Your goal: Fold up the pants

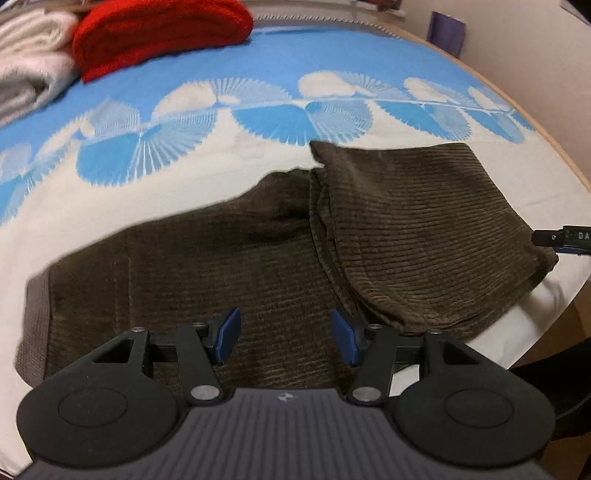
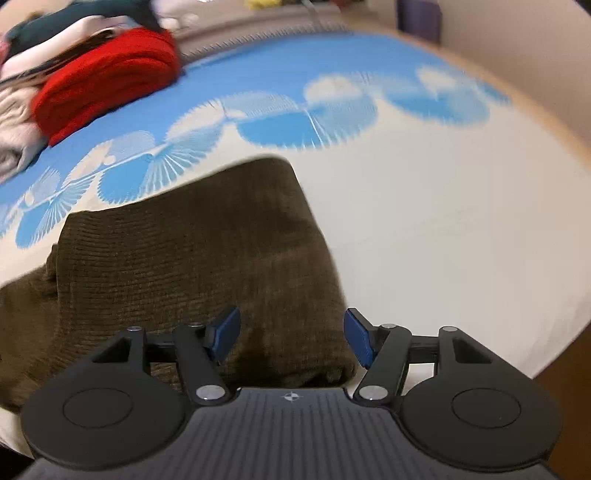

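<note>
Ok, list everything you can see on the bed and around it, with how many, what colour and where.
pants: one, dark olive-brown corduroy, flat on the bed's near part, leg end folded back over the right side
bedspread: one, blue with a cream fan pattern at the back, plain cream toward the front, under everything
red knit: one, folded, back left of the bed
white fabric: one pile, left of the red knit
dark green garment: one, on the pile behind the red knit, blurred
purple object: one, by the wall at back right, too small to identify
left gripper: black, blue pads, jaws apart above the pants, holding nothing
right gripper: same build, jaws apart over the folded end, holding nothing
</note>
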Available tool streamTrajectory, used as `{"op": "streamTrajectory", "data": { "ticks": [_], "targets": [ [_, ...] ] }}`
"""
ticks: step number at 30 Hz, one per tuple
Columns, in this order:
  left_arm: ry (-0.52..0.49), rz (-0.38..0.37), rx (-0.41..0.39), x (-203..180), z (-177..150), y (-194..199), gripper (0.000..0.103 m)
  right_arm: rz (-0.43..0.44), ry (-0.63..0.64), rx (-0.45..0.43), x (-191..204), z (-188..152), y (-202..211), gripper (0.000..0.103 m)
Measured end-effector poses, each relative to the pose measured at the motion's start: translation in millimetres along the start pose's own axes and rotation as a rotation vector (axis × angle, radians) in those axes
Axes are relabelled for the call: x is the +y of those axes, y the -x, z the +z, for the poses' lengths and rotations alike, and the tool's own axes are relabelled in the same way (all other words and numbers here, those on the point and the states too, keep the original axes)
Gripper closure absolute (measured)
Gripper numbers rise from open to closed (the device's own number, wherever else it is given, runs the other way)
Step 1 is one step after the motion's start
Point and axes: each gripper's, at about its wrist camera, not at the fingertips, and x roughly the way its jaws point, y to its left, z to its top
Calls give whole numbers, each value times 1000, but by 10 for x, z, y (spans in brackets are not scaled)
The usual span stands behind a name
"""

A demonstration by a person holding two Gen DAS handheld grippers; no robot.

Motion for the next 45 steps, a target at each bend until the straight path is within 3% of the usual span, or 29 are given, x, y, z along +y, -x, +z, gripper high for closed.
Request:
{"op": "streamTrajectory", "data": {
  "ticks": [9, 19, 20, 24, 26, 30, 32, 35, 39, 42, 45],
  "targets": [
    [32, -108, 56, -17, 44, -183, 43, 14, -83, 40, -63, -6, -127, 29],
    [-69, -198, -15, -406, 85, -156, 43, -35, -181, 91, -238, 23, -251, 29],
    [-95, -178, 8, -452, 70, -206, 43, -24, -195, 105, -256, 14, -271, 28],
    [-218, 45, 230, -544, -126, -597, 40, 10, -203, 170, -243, -35, -373, 28],
    [-226, 64, 203, -543, -114, -570, 41, 6, -185, 183, -208, -55, -396, 27],
    [-139, -29, 73, -449, 18, -320, 39, 10, -169, 189, -169, -52, -407, 29],
    [-100, -29, 44, -397, 59, -265, 39, 7, -156, 183, -141, -54, -400, 38],
    [-64, -20, -7, -352, 123, -200, 39, -4, -116, 154, -106, -58, -360, 58],
    [-3, -101, -88, -301, 168, -53, 33, 12, -73, 85, -24, -51, -192, 69],
    [27, -179, -113, -319, 197, 43, 23, 25, 108, -52, 257, -53, 83, 72],
    [69, -305, -129, -316, 201, 120, 23, 80, 375, -258, 663, -195, 451, 73]
  ]
}}
